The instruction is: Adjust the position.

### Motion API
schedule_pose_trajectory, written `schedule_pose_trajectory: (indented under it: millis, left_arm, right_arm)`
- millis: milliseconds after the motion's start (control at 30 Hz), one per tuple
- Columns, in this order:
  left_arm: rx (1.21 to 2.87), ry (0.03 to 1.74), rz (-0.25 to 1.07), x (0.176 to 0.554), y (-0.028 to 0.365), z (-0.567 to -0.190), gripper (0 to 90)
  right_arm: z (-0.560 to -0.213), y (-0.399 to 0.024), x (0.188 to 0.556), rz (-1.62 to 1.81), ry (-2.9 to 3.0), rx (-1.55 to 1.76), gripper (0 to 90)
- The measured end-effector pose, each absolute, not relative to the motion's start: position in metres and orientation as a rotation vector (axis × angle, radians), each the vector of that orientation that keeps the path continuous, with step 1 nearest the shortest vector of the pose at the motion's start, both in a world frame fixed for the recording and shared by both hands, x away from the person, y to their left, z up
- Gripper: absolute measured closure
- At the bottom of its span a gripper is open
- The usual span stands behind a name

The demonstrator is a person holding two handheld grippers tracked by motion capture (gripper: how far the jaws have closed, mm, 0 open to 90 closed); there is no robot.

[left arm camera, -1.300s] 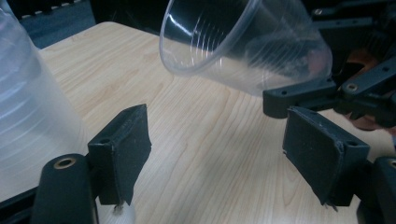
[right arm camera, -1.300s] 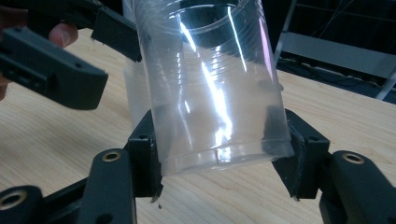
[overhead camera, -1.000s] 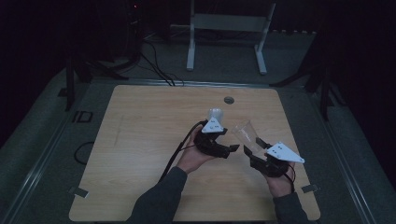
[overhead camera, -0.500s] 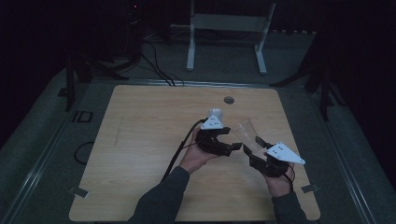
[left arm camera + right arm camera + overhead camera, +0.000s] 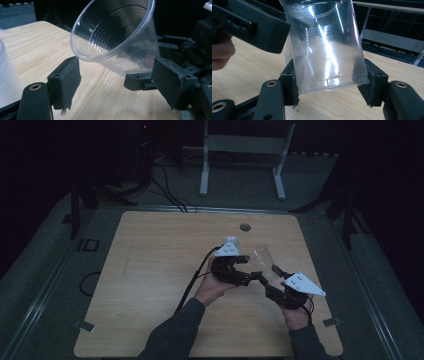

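Plastic cup (image 5: 327, 47), clear and ribbed, sits tilted above the bench (image 5: 150, 270), toward its right edge; I have my right gripper (image 5: 329, 85) pinching it near the base, fingers (image 5: 289, 82) pressed on both sides. My left gripper (image 5: 120, 82) is just beside it with fingers (image 5: 67, 82) spread under the cup's rim, not pressing. A white cup (image 5: 231, 241) stands close behind the left gripper.
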State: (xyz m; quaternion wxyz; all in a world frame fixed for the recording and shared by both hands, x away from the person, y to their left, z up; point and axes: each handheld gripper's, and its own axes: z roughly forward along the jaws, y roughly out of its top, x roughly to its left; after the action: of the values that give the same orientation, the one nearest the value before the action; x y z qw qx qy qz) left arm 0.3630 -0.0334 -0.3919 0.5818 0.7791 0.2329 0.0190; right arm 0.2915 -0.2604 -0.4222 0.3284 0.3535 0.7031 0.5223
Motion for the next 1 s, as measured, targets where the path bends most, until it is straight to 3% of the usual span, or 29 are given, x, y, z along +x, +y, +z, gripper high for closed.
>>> schedule_pose_trajectory:
  millis: [1000]
  left_arm:
    - [1.696,0.603,-0.04,0.365,-0.045,-0.395,20.9]
  right_arm:
    - [-0.427,-0.253,0.291,1.372,1.857,0.922,41.7]
